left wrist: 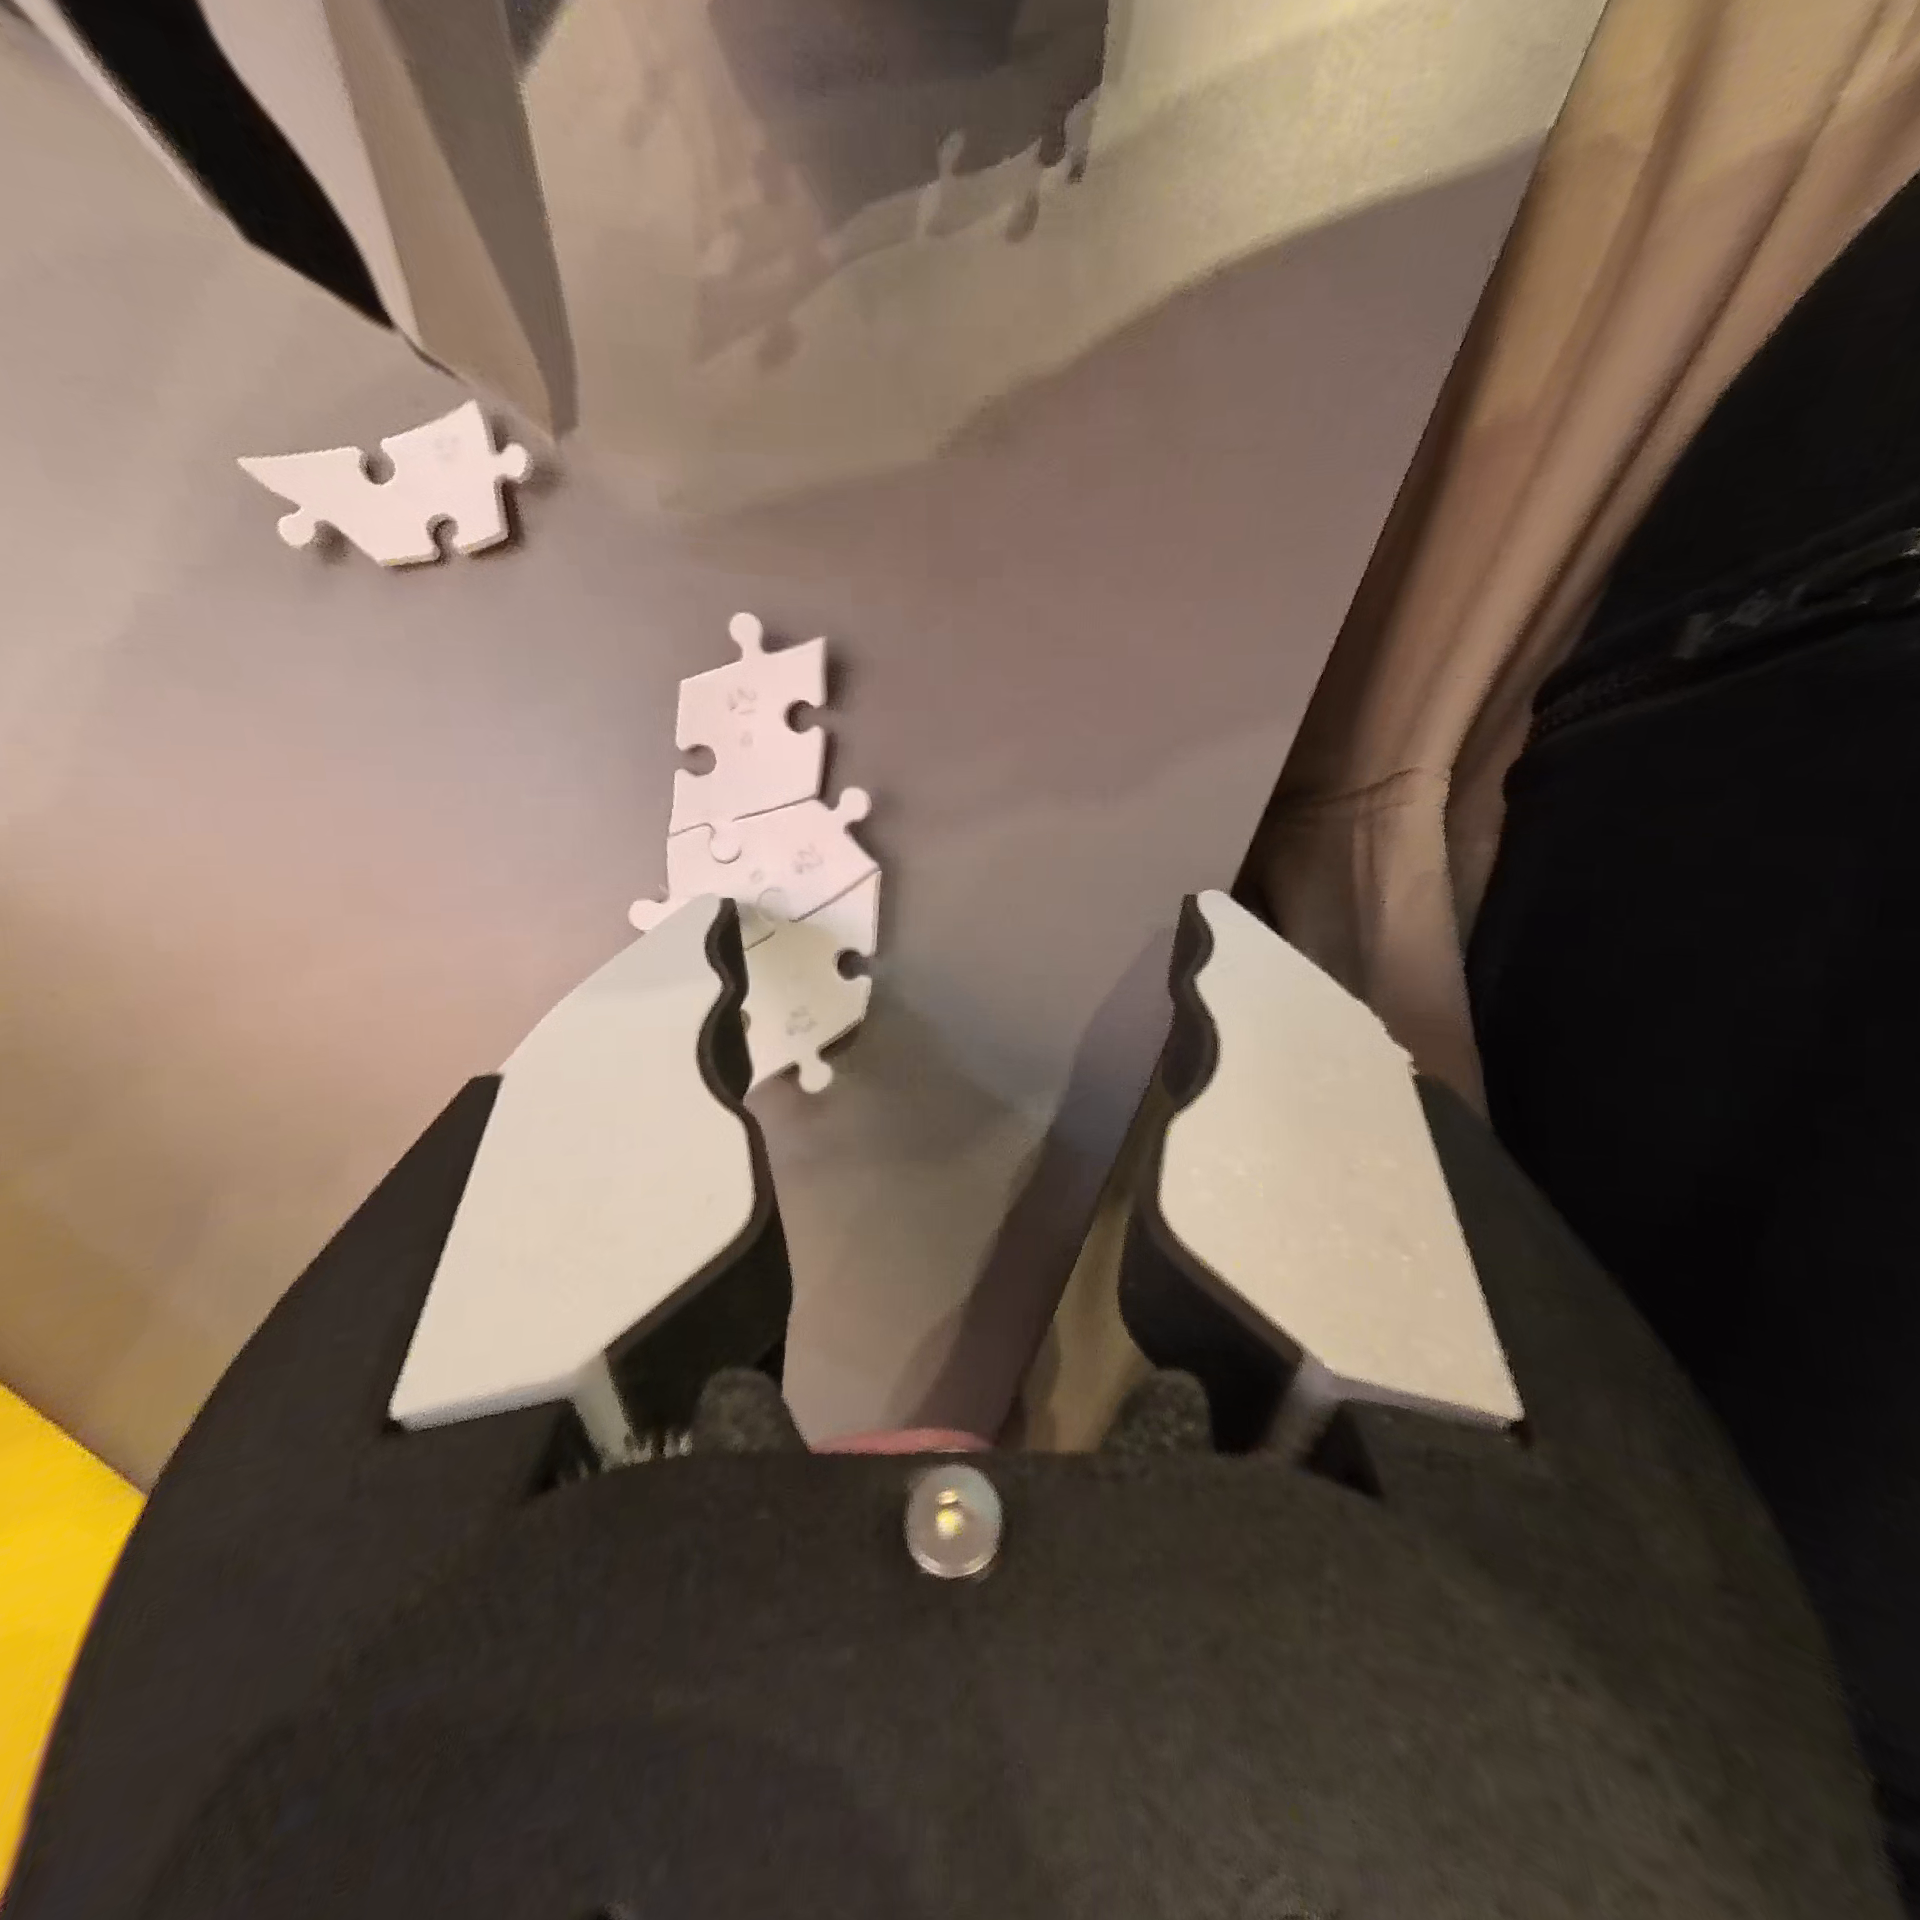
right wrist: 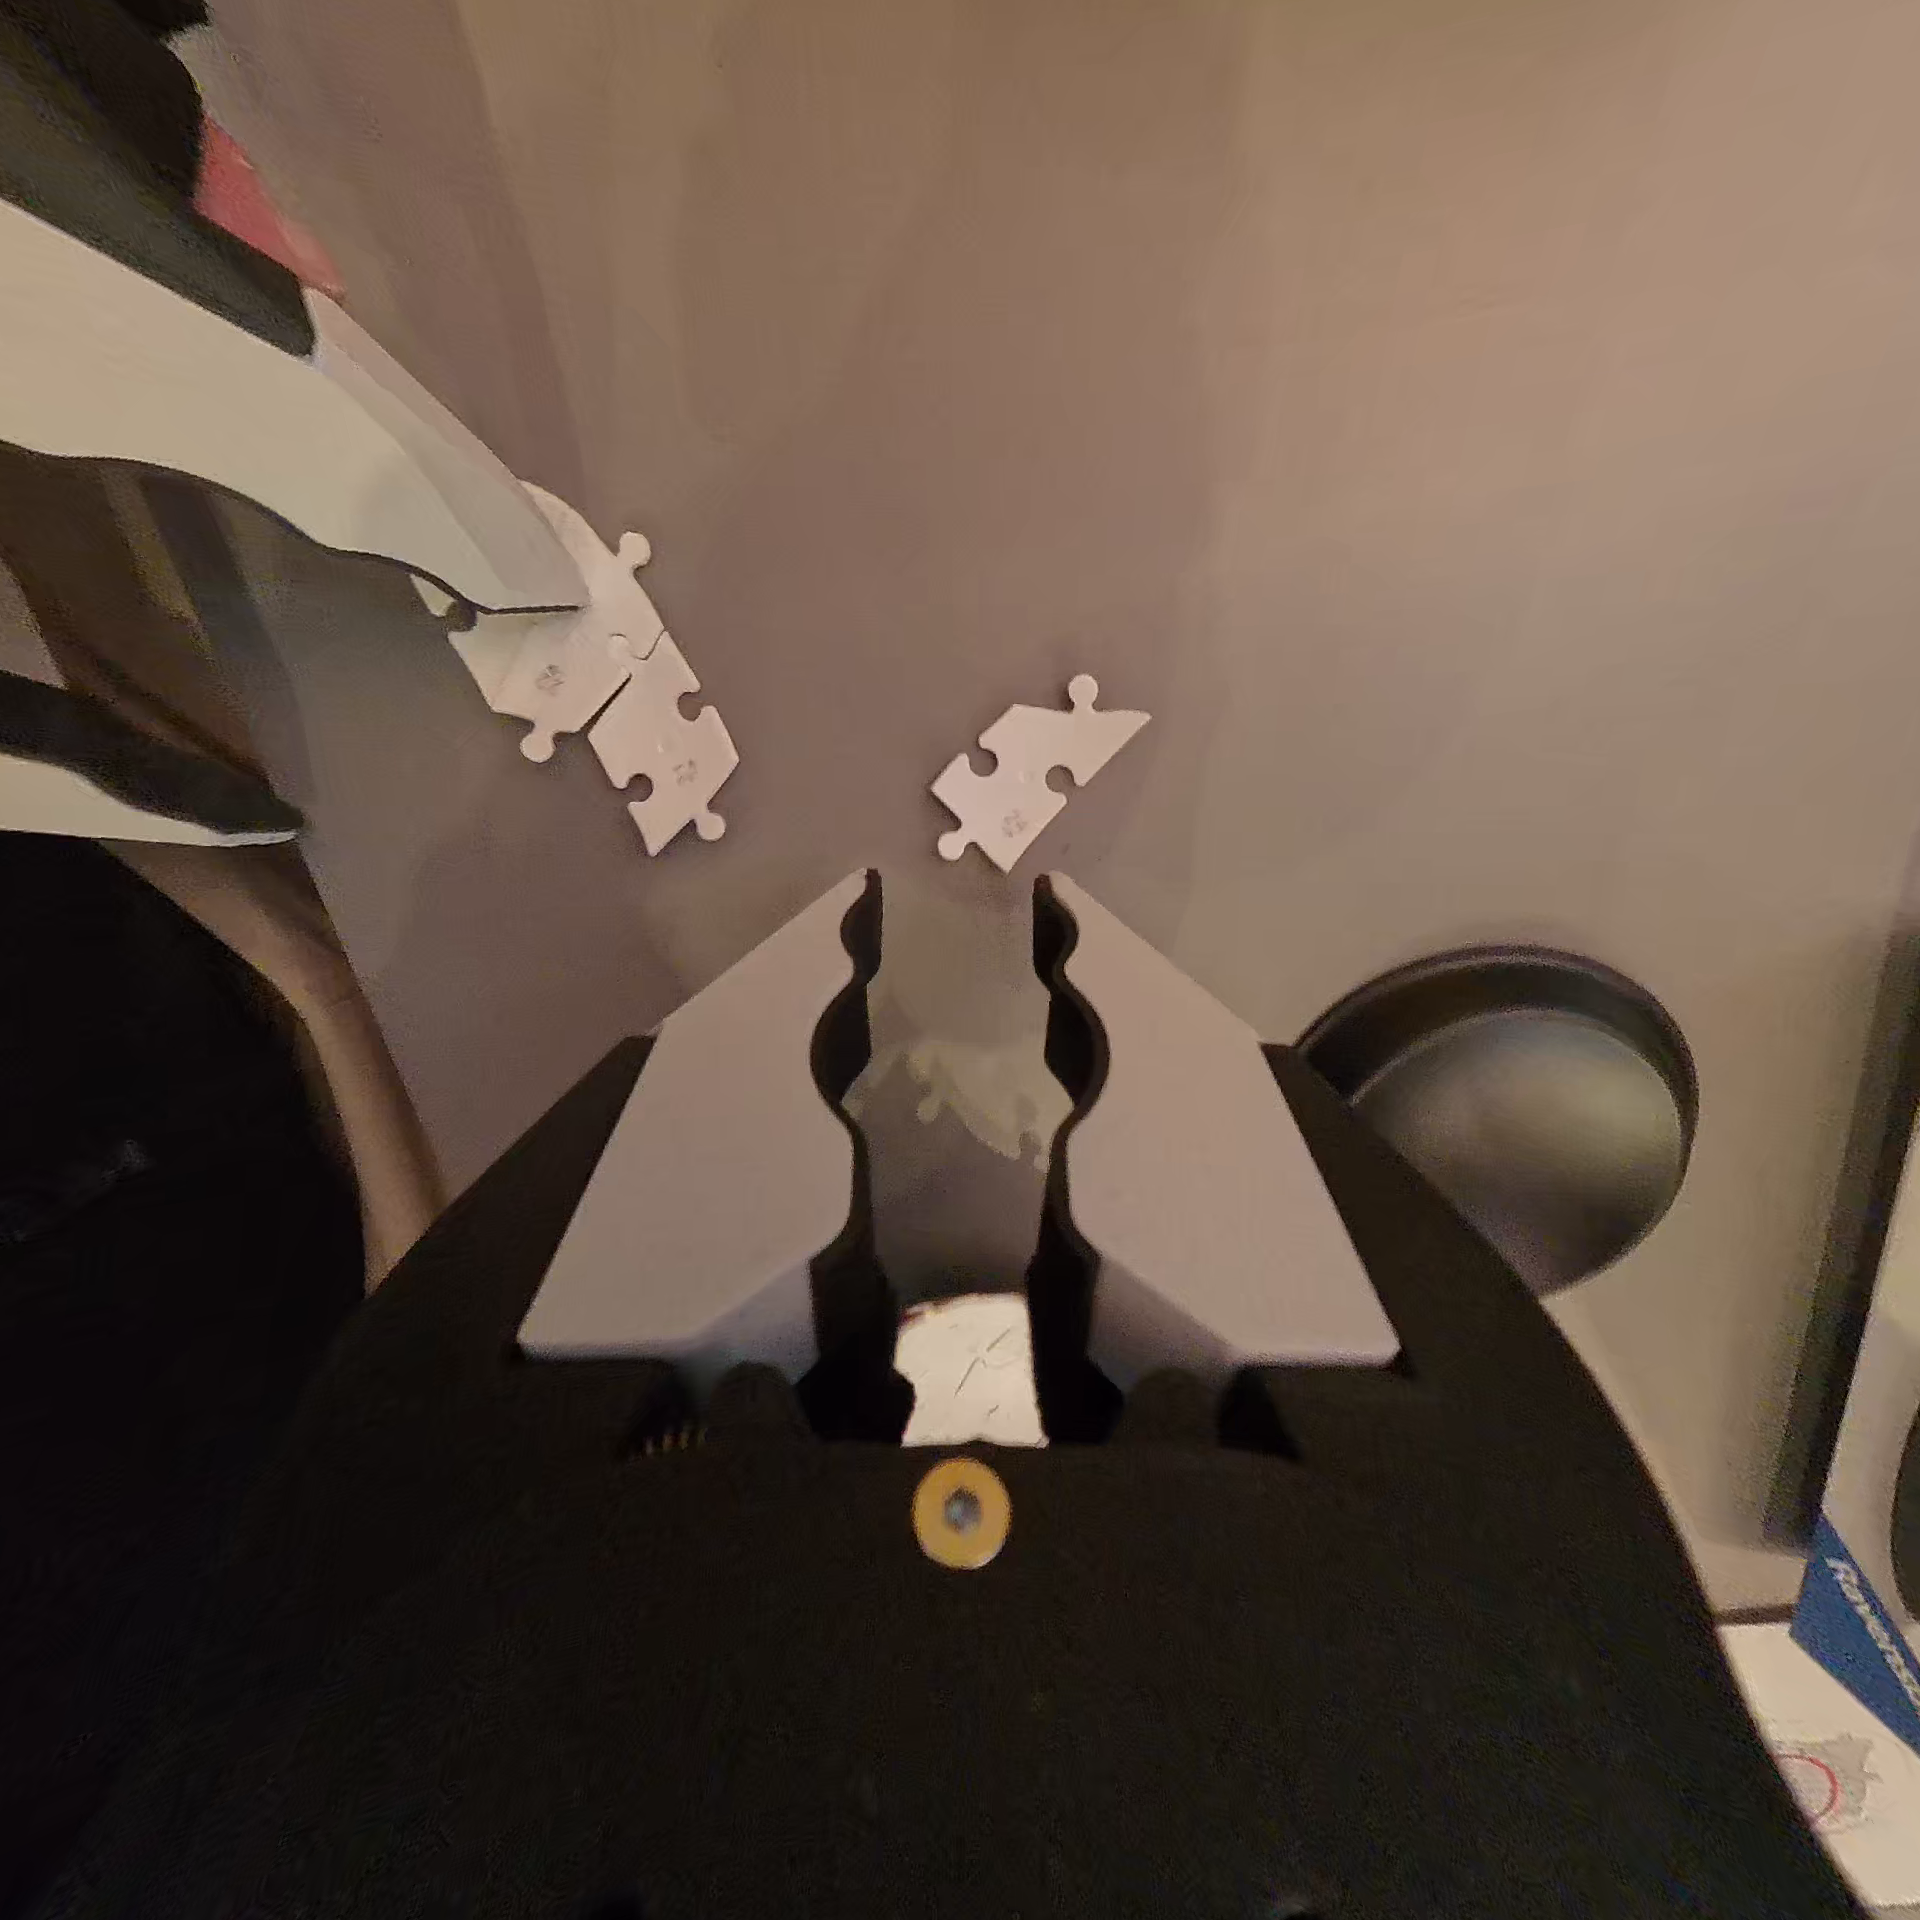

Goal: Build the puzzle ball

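Three white puzzle pieces joined in a curved strip (left wrist: pixel 758 748) lie on the grey table (left wrist: pixel 312 831). My left gripper (left wrist: pixel 956 914) is open. Its left finger (left wrist: pixel 623 1091) covers the near end of the strip, and nothing sits between the jaws. In the right wrist view the strip (right wrist: pixel 665 758) lies at the left, under the tip of the left gripper's finger (right wrist: pixel 457 499). A single white piece (right wrist: pixel 1039 769) lies just beyond my right gripper (right wrist: pixel 956 881), which is open and empty. That piece (left wrist: pixel 405 488) also shows in the left wrist view, below the right gripper's finger (left wrist: pixel 478 260).
A round black recess (right wrist: pixel 1507 1112) sits in the table to the right of my right gripper. A blue and white box (right wrist: pixel 1860 1621) lies at the lower right. A person's beige clothing (left wrist: pixel 1558 520) borders the table's edge. Something yellow (left wrist: pixel 42 1475) shows at the lower left.
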